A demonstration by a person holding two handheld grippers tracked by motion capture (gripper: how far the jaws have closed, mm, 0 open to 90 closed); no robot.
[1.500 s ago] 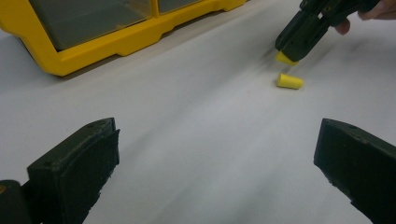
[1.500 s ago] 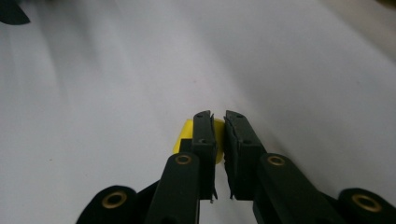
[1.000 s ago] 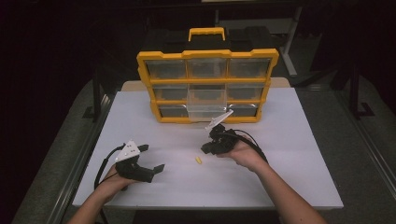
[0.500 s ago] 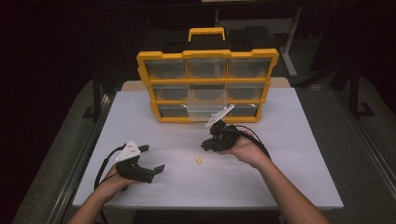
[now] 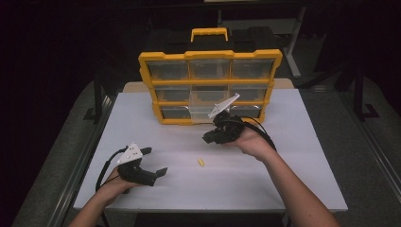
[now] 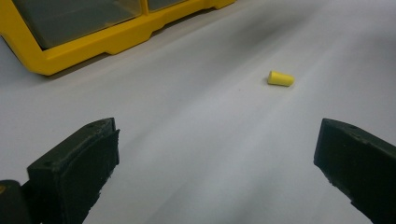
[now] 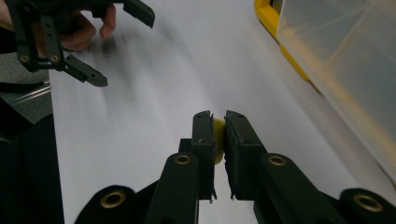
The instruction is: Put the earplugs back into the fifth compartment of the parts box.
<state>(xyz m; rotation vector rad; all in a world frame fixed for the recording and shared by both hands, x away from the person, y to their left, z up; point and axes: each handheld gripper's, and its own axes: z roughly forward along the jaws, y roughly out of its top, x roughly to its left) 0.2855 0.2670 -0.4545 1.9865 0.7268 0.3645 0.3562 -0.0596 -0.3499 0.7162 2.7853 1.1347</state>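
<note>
A small yellow foam earplug is clamped between the nearly closed jaws of the right gripper, as is seen in the right gripper view, where only a sliver of yellow shows between the black pads. In the high view the right gripper is held above the white table, in front of the lower row of a yellow compartment organiser that stands upright at the far side of the table; a clear drawer of that lower row appears to be pulled partly out, though its outline is faint there. A second yellow earplug lies loose on the table between the two grippers, touched by neither. It is also seen in the left gripper view, lying on its side well ahead of the jaws. The left gripper is held low over the near left part of the table, with its jaws spread wide and nothing between them. The organiser's yellow frame is seen at the upper left of the left gripper view.
</note>
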